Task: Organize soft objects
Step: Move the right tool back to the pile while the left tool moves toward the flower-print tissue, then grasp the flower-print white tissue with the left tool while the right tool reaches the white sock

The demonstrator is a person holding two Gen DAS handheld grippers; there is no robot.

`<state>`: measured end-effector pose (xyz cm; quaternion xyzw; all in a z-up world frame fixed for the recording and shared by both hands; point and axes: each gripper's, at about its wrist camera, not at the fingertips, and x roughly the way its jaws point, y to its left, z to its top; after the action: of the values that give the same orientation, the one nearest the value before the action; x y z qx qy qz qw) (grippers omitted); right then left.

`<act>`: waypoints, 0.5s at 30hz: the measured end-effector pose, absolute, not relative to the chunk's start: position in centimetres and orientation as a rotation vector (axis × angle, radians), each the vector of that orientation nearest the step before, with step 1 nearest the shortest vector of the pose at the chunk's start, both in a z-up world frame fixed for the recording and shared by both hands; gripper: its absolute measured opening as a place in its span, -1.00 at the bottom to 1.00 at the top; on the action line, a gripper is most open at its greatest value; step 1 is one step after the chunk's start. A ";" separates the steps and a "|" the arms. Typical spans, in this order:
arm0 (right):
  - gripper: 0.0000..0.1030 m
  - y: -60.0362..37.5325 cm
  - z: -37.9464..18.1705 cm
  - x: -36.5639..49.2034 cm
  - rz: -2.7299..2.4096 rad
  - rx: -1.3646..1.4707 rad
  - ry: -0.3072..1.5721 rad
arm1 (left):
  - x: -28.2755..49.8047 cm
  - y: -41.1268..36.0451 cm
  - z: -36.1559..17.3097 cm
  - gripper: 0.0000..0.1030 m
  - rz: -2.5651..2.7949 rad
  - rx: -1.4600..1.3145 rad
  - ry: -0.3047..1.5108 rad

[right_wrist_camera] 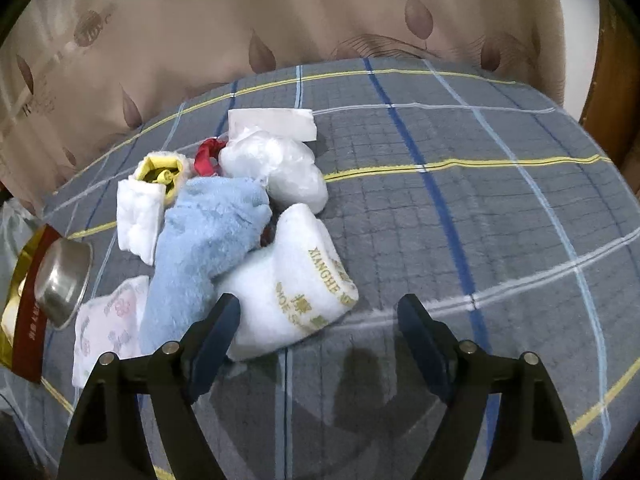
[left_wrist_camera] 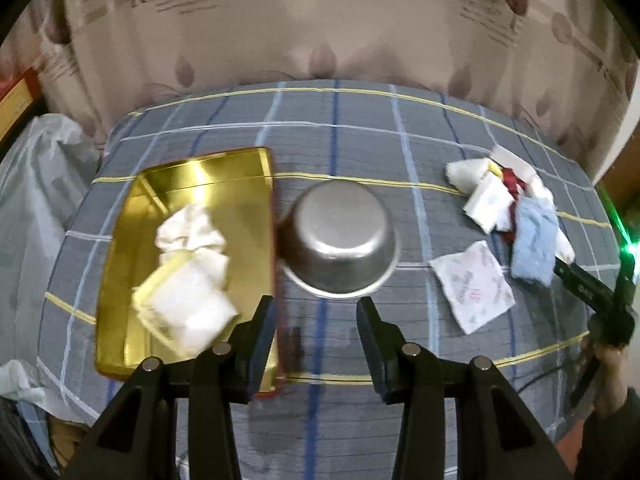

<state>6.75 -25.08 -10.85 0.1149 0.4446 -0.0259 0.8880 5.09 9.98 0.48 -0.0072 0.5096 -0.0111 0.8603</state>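
Plaid bedsheet point(right_wrist_camera: 500, 216) with a heap of soft stuff sitting on it.

Blue fluffy towel point(right_wrist_camera: 208, 248) lies draped over the heap, its lower end right beside the left finger of the right gripper point(right_wrist_camera: 318, 320), which is spread wide and holding nothing. White shoe-cloth pouch point(right_wrist_camera: 296, 276) sits just ahead between those fingers. Left gripper point(left_wrist_camera: 316, 322) is spread too, empty, near an upturned steel bowl point(left_wrist_camera: 340, 236) and the gold tin tray point(left_wrist_camera: 244, 208) holding white cloths point(left_wrist_camera: 192, 272).

Red item point(right_wrist_camera: 206, 157) mostly hidden under blue towel point(right_wrist_camera: 208, 240).
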 end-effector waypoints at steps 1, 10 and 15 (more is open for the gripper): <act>0.53 -25.1 -10.9 6.9 -0.048 0.245 0.921 | 5.2 9.6 0.3 -0.18 -0.031 -0.011 1.072; 0.27 -24.0 -11.1 8.2 0.021 0.202 0.874 | 5.8 4.0 -0.9 -0.18 -0.154 0.035 1.103; -0.13 -24.0 -10.9 8.1 0.045 0.214 0.834 | 6.3 0.4 -2.2 -0.18 -0.270 0.036 1.139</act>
<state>8.05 -23.96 -10.91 0.1038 0.4040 0.0219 0.9086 6.26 0.44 -2.16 0.0168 0.5375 -0.1272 0.8335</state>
